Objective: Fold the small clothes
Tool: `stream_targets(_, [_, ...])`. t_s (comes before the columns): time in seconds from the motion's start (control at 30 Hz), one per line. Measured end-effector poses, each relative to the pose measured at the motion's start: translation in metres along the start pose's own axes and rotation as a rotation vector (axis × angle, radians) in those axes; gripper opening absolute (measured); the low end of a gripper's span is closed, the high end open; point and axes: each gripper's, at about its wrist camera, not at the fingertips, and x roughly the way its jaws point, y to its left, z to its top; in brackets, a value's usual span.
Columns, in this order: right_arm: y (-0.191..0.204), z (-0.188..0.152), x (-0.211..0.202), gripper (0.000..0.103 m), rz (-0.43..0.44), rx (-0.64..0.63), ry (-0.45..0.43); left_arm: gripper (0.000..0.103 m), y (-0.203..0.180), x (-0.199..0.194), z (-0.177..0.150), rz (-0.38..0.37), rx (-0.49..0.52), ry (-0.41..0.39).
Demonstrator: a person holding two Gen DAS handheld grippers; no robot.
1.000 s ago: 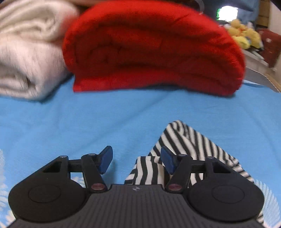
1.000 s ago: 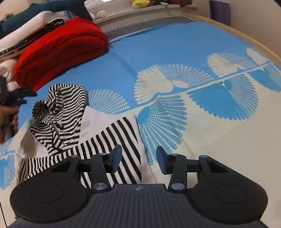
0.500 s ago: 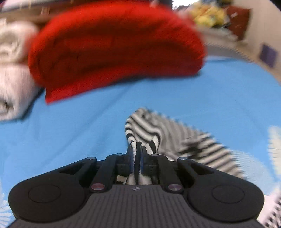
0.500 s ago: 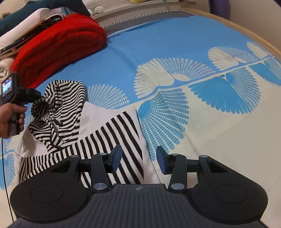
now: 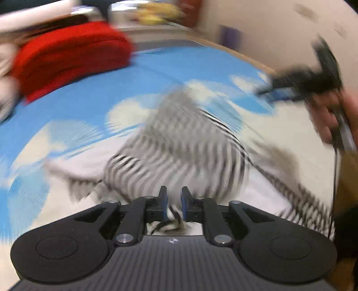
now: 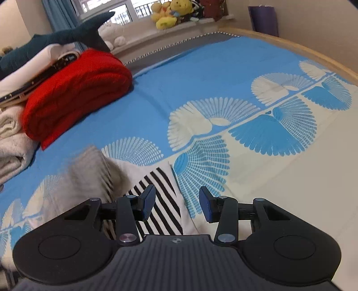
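Bed cover: big blue and cream bed cover with fan shapes [image 6: 223, 96] spreads under everything.
Red blanket: thick, soft, folded red blanket [image 6: 76, 94] sits far back on the bed cover, touching a pile of fluffy cream blankets [image 6: 11, 143].
Shark toy: dark blue plush shark [image 6: 67, 35] lies on top of the pile behind the red blanket.
Striped top: small black and white striped cloth top [image 5: 179, 147] lies crumpled on the bed cover, near both tools. It looks very blurry in the left view. In the right view one flat striped part [image 6: 161, 201] lies under the right tool.
Left gripper: black tool with blue pads [image 5: 172, 202] has its jaws pinched tight on a bunch of the striped top.
Right gripper: second black tool with blue pads [image 6: 176, 203] has its jaws spread wide apart, holding nothing, just above the striped top.
Yellow toys: little yellow plush toys [image 6: 170, 13] sit on the window ledge.
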Motion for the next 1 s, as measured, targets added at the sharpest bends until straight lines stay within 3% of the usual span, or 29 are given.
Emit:
stream_targets(0.03, [-0.001,-0.001,-0.002,0.045,0.004,0.003,-0.001,0.032,0.012,-0.006,-0.001,0.027,-0.120,-0.031])
stream_targets(0.1, [0.000,-0.003,-0.002,0.045,0.021,0.007,0.008,0.033,0.040,-0.006,-0.006,0.057,-0.383,-0.080])
stream_targets(0.17, [0.001,-0.006,0.004,0.045,0.049,0.023,0.039,0.033,0.060,0.010,-0.012,0.064,-0.585,-0.099])
stream_targets(0.23, [0.003,-0.010,0.009,0.045,0.058,0.041,0.070,0.033,0.075,0.037,-0.014,0.070,-0.739,-0.031])
stream_targets(0.3, [0.006,-0.017,0.019,0.045,0.071,0.054,0.119,0.033,0.090,0.058,-0.017,0.001,-0.889,0.043])
stream_targets(0.37, [0.008,-0.024,0.032,0.046,0.094,0.075,0.190,0.044,0.099,0.073,-0.022,-0.081,-1.003,0.070])
stream_targets(0.5, [0.012,-0.044,0.066,0.045,0.136,0.142,0.349,0.047,0.090,0.078,-0.032,-0.075,-1.044,0.114])
stream_targets(0.6, [0.019,-0.056,0.084,0.046,0.121,0.161,0.407,0.047,0.088,0.081,-0.042,-0.050,-1.081,0.175])
stream_targets(0.83, [0.042,-0.076,0.102,0.045,0.050,0.071,0.411,0.047,0.065,0.077,-0.055,-0.079,-1.083,0.184])
stream_targets(0.87, [0.044,-0.078,0.102,0.040,0.042,0.059,0.404,0.046,0.063,0.079,-0.055,-0.077,-1.081,0.192])
stream_targets(0.9, [0.044,-0.079,0.101,0.027,0.033,0.045,0.393,0.044,0.064,0.083,-0.055,-0.069,-1.078,0.199])
stream_targets(0.93, [0.045,-0.079,0.099,0.019,0.023,0.030,0.377,0.030,0.065,0.086,-0.054,-0.060,-1.070,0.198])
stream_targets(0.97, [0.045,-0.078,0.097,0.006,0.019,0.016,0.357,0.010,0.068,0.088,-0.051,-0.055,-1.055,0.187])
stream_targets(1.0, [0.045,-0.076,0.092,0.003,0.023,0.006,0.336,0.005,0.071,0.088,-0.047,-0.045,-1.031,0.166])
